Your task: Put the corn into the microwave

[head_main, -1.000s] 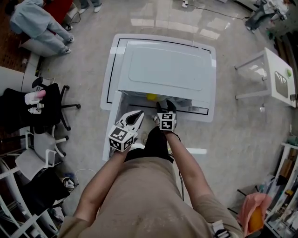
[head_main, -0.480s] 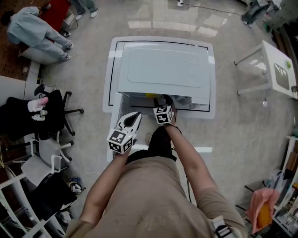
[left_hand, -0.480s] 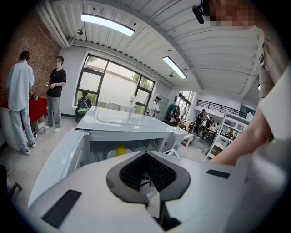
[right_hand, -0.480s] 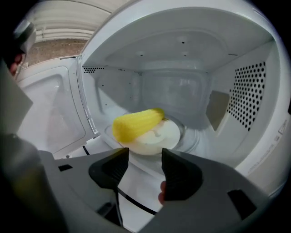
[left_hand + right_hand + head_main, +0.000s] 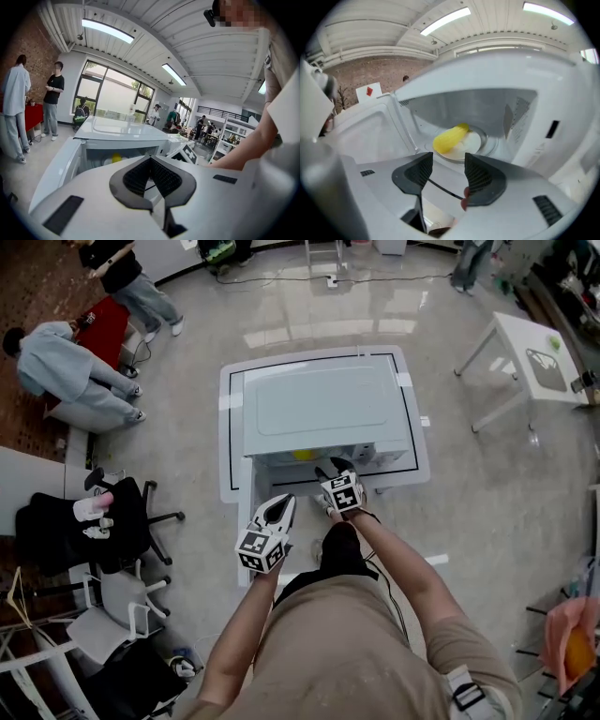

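Note:
A yellow corn cob [image 5: 450, 137] lies on the round glass plate [image 5: 474, 143] inside the open white microwave [image 5: 487, 105]. My right gripper [image 5: 447, 171] is just outside the opening, open, with nothing between its jaws. From above, the corn [image 5: 302, 455] shows as a yellow spot at the microwave's [image 5: 323, 404] front, with the right gripper [image 5: 335, 470] right before it. My left gripper [image 5: 281, 506] is lower left of the opening, its jaws closed to a point and empty. The corn [image 5: 116, 158] also shows in the left gripper view, inside the microwave [image 5: 122, 133].
The microwave's door [image 5: 361, 136] stands swung open to the left. The microwave sits on a low white table [image 5: 417, 451]. An office chair [image 5: 89, 521] draped in black is at the left, a small white table [image 5: 525, 357] at the right. People [image 5: 66, 371] are at the upper left.
The head view has pulled back, so the microwave looks smaller and higher in the picture. Both grippers keep about the same places at the microwave's front.

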